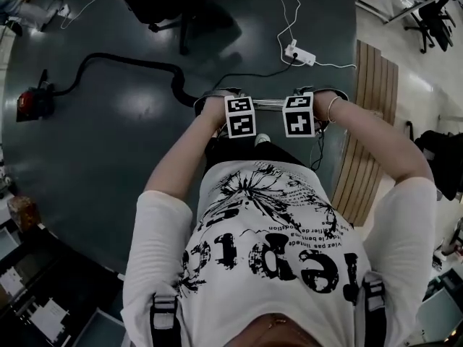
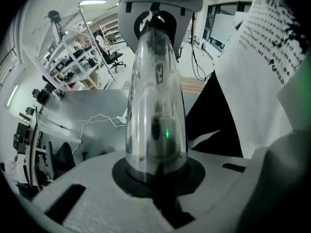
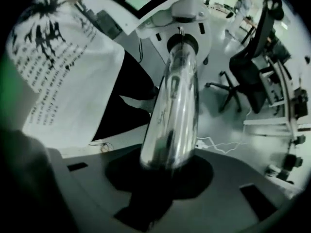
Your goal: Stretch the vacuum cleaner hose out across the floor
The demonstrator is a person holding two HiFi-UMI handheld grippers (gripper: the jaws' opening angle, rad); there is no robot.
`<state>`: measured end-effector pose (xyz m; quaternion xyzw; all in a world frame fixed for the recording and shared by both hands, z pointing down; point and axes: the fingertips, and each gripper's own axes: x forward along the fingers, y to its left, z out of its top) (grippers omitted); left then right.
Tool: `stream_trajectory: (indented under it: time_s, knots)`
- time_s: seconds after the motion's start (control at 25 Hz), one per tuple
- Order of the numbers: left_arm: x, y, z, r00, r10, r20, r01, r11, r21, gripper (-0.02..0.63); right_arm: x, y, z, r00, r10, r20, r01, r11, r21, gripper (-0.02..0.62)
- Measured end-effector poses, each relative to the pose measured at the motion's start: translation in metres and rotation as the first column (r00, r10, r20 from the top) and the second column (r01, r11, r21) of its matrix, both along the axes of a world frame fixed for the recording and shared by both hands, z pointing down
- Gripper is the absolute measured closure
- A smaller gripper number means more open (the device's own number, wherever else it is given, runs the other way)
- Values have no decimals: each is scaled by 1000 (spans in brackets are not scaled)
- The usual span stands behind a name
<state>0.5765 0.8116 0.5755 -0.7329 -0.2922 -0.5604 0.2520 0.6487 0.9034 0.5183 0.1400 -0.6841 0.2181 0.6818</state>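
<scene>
Well, clutter ahead

Office chair (image 1: pixel 184 13) at 12 o'clock, power strip (image 1: pixel 300 53) at 1 (white cable (image 1: pixel 289 6) trailing). Hose (image 1: pixel 130 62) curves toward 10 o'clock from beside my left gripper (image 2: pixel 156 178), which clamps the chrome wand (image 1: pixel 269 103); my right gripper (image 3: pixel 165 174) has its jaws apart around it.

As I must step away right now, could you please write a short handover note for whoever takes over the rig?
Tools: the left tool is shut on one end of the metal tube. The tube's other end sits between the jaws of the right tool; whether they press on it I cannot tell.
Things: the black hose runs from the red vacuum cleaner, at the head view's left, over the dark floor to the tube.
Done: tube held level between both tools.
Left: the hose lies in bends; pull it out straight.
</scene>
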Motion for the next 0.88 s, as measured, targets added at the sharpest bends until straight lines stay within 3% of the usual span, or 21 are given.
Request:
stream_trajectory:
  time_s: [0.08, 0.16, 0.24, 0.32, 0.4, 0.44, 0.56, 0.6, 0.64, 0.76, 0.8, 0.88]
  knots:
    - [0, 19, -4, 998, 6, 70, -4, 999, -37, 569, 14, 6, 2, 995, -33, -92, 46, 990, 134, 489]
    - [2, 34, -10, 990, 11, 137, 2, 996, -91, 569, 32, 5, -2, 971, -67, -231, 128, 957, 260, 488]
    - [5, 43, -20, 981, 12, 194, 20, 987, -161, 569, 54, -5, -15, 899, -78, -430, 254, 894, 368, 483]
    - [10, 47, -34, 970, 22, 242, 37, 972, -234, 569, 69, -20, -35, 822, 25, -569, 305, 824, 477, 480]
    - [9, 54, -48, 948, 82, 308, 31, 938, -344, 569, 64, -37, -55, 820, 189, -541, 238, 746, 622, 482]
    - [6, 59, -55, 930, 133, 343, 21, 912, -409, 569, 61, -40, -62, 811, 205, -548, 242, 735, 634, 482]
    - [-1, 72, -79, 868, 296, 400, -20, 824, -566, 569, 63, -33, -78, 710, 114, -695, 380, 769, 514, 482]
    - [-2, 75, -86, 846, 340, 410, -29, 799, -601, 569, 64, -32, -82, 700, 115, -705, 382, 774, 505, 483]
    - [-2, 78, -93, 824, 377, 423, -33, 777, -629, 569, 66, -30, -85, 708, 133, -693, 354, 783, 512, 493]
    - [-2, 85, -106, 761, 465, 453, -36, 727, -686, 569, 64, -26, -86, 801, 264, -537, 143, 788, 600, 531]
    - [1, 87, -108, 750, 488, 446, -46, 711, -701, 569, 67, -24, -87, 808, 288, -514, 102, 791, 603, 533]
    - [11, 95, -111, 750, 519, 410, -71, 679, -730, 568, 80, -11, -92, 779, 244, -578, 122, 845, 521, 535]
